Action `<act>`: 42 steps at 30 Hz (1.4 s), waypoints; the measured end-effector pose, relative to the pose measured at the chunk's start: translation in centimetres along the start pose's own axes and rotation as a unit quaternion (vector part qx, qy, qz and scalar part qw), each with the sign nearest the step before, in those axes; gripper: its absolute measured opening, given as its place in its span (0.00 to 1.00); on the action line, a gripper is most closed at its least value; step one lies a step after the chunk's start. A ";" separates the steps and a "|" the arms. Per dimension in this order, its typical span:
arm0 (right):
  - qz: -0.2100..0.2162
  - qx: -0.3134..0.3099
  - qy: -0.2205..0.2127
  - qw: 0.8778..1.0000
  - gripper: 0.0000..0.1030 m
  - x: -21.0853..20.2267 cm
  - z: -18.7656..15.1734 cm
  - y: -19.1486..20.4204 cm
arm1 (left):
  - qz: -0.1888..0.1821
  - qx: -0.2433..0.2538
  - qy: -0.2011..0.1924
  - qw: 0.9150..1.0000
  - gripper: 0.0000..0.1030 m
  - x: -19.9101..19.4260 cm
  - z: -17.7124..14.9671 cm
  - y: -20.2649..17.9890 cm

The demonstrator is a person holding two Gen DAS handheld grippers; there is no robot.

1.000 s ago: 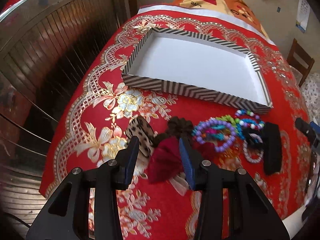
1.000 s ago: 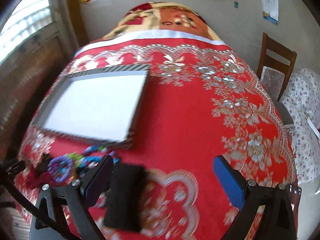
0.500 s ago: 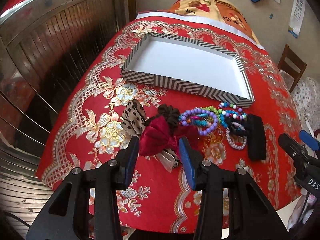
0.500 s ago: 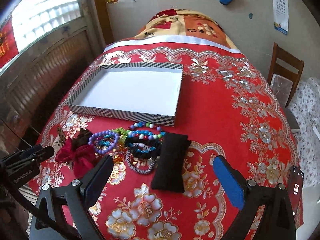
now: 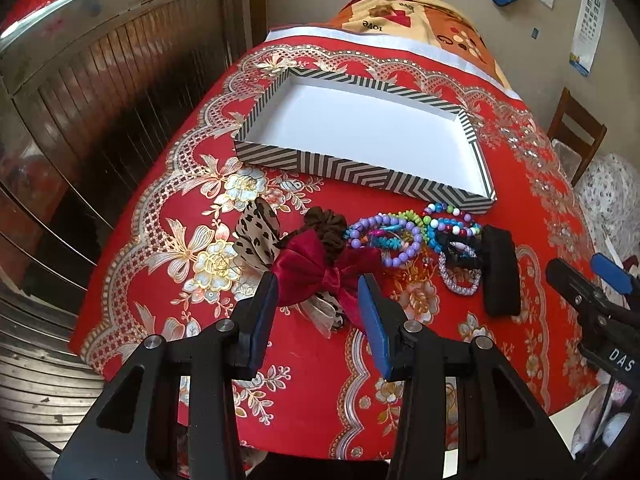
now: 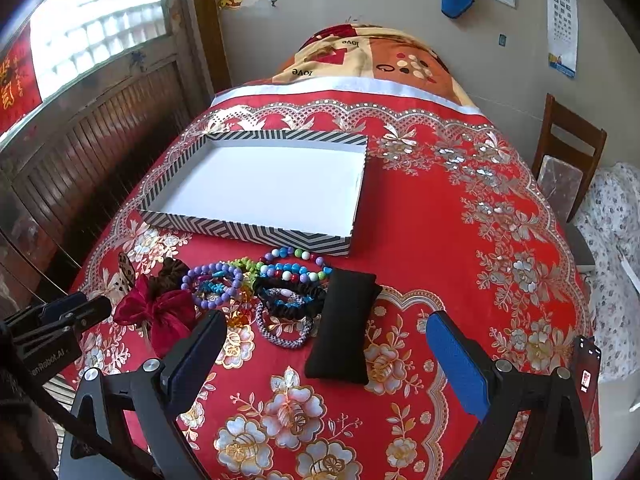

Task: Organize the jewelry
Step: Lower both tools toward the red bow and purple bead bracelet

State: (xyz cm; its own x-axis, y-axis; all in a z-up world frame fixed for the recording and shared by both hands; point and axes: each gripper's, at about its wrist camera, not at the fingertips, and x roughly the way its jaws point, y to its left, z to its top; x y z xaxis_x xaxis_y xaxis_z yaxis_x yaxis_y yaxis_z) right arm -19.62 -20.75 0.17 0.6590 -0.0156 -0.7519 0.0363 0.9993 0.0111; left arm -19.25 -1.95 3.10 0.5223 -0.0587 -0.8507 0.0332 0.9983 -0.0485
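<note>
Beaded bracelets in purple, blue and green lie heaped on the red floral tablecloth, just in front of the striped tray, whose white floor is bare. A burgundy bow lies at the left of the heap with a brown scrunchie and a leopard-print hair tie beside it; a black cushion lies at the right end.

Neither claw grips anything. The left gripper hangs above the bow with its jaws parted and nothing between them; the right gripper hangs with its jaws spread wide near the cushion.

Sorting has likely not begun. A sound first pick would be the bow: lower the left jaws astride its knotted middle, close firmly, lift clear of the scrunchie, then set it in a tray corner. The tangled bracelets should be taken singly.
</note>
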 end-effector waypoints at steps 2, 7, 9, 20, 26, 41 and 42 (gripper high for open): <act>0.003 -0.001 0.000 1.000 0.97 -0.1 0.0 -0.1 | -0.001 0.004 -0.001 1.000 0.40 -0.2 -0.1 -0.1; 0.005 -0.005 0.004 1.000 0.97 0.0 0.1 0.0 | -0.003 0.009 -0.002 1.000 0.40 -0.5 0.0 -0.2; 0.005 -0.005 0.006 1.000 0.97 0.1 0.2 0.0 | -0.004 0.011 -0.002 1.000 0.40 -0.5 0.1 -0.2; 0.005 0.004 0.010 1.000 0.97 0.8 0.3 -1.0 | 0.000 0.004 0.000 1.000 0.40 -0.5 0.3 0.0; 0.009 0.008 0.012 1.000 0.97 1.2 0.5 -1.6 | 0.009 0.001 0.015 1.000 0.40 0.1 0.1 0.1; 0.018 0.009 0.022 1.000 0.97 2.7 0.8 -2.4 | -0.060 0.009 0.039 0.997 0.40 0.4 0.1 0.2; 0.018 0.009 0.023 1.000 0.97 2.8 0.8 -2.4 | -0.057 0.013 0.038 0.998 0.40 0.3 0.1 0.2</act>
State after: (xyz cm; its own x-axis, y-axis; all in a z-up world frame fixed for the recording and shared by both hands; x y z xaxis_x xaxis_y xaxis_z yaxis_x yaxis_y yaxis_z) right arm -17.22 -23.22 -1.43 0.6243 0.0233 -0.7808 0.0269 0.9983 0.0512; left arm -19.04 -1.81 2.86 0.4480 -0.1704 -0.8777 0.1110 0.9847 -0.1345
